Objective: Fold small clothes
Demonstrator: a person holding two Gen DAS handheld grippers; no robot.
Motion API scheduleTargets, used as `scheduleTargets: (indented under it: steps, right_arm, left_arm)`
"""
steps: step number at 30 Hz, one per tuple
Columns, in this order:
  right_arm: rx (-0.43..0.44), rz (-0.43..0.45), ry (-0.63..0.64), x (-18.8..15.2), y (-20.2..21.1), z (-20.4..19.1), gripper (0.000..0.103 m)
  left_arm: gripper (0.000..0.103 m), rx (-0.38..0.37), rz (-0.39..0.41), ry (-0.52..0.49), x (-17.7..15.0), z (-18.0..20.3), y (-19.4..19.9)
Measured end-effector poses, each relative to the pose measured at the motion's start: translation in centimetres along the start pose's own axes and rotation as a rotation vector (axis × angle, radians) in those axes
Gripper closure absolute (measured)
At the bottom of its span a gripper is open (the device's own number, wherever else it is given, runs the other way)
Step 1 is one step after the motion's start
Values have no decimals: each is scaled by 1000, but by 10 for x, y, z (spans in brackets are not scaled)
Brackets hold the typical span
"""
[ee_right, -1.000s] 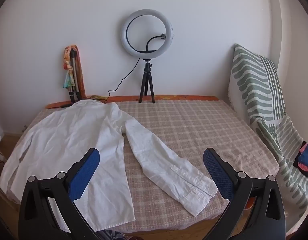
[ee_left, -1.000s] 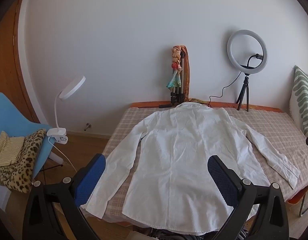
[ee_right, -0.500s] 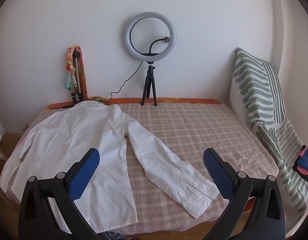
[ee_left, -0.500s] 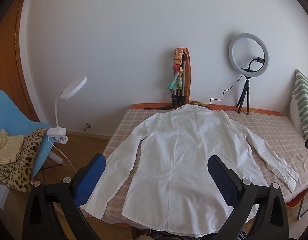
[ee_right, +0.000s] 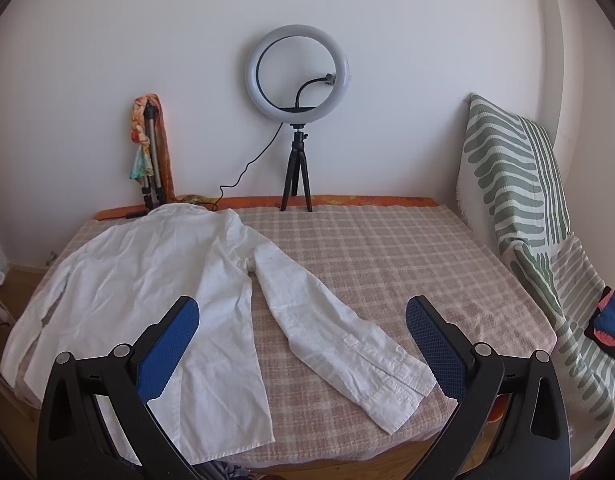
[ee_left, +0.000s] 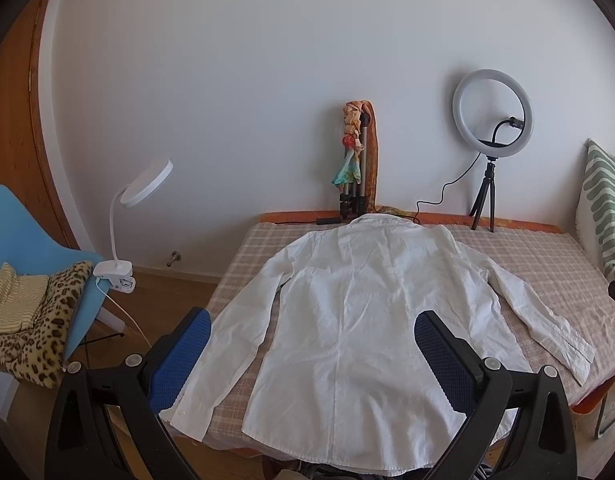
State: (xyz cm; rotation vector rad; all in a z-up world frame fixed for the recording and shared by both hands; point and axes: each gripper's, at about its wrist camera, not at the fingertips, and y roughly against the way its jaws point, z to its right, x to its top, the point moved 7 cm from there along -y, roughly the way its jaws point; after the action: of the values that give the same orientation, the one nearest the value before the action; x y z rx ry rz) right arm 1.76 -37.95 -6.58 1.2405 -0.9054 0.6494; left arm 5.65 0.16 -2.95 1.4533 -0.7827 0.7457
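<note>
A white long-sleeved shirt [ee_left: 359, 316] lies flat, back up, on the checked table [ee_left: 547, 264], collar at the far side and both sleeves spread outward. My left gripper [ee_left: 311, 364] is open and empty, held above the near hem. In the right wrist view the shirt [ee_right: 147, 288] fills the table's left half and its right sleeve [ee_right: 335, 328] runs toward the near right edge. My right gripper [ee_right: 303, 344] is open and empty, above that sleeve's cuff.
A ring light on a small tripod [ee_right: 297, 120] and a folded tripod with a colourful scarf [ee_right: 149, 156] stand at the table's far edge. A green striped cloth [ee_right: 519, 208] drapes at the right. A blue chair with clothes [ee_left: 27, 280] and a clip lamp [ee_left: 123, 240] are at the left.
Both grippers have drawn back and risen slightly, so the shirt and table appear a little farther and lower. The shirt has not moved.
</note>
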Motion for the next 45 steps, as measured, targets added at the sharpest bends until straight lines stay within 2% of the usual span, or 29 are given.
scheduleTargets:
  steps: [45]
  right_arm:
    - [12,-8,-4,0,3,-6,0]
  left_arm:
    - [0,-5,11,13,-2,-5,3]
